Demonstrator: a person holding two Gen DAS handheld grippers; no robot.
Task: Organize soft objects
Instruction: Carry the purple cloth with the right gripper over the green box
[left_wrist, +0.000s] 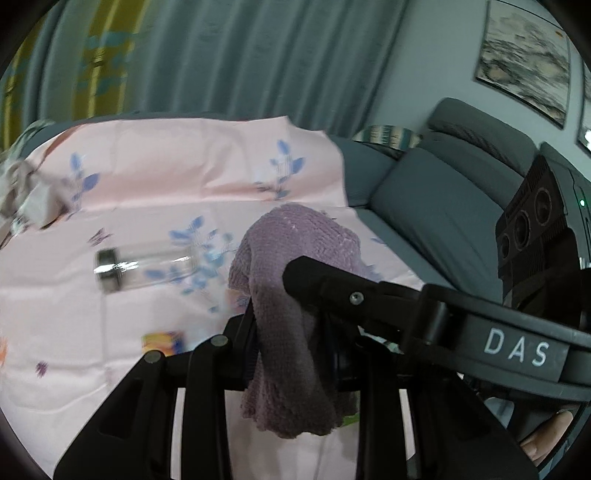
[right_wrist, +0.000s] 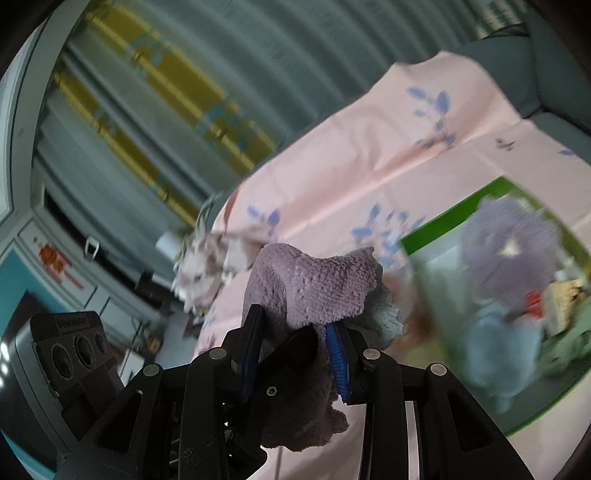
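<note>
A pink floral sheet (left_wrist: 155, 177) covers the table. On it, a green-rimmed bin (right_wrist: 443, 229) holds what look like soft cloths — blurred. Both claws grip one purple towel (left_wrist: 295, 236) above the sheet: left claw (left_wrist: 284, 314), right claw (right_wrist: 295, 332) — each clenched on it.

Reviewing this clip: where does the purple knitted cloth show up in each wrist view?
Left wrist: purple cloth at lower centre, draped between the left gripper fingers.
Right wrist: the cloth at centre, clamped in the right gripper.
Shared landmark: the pink floral sheet behind it.
</note>
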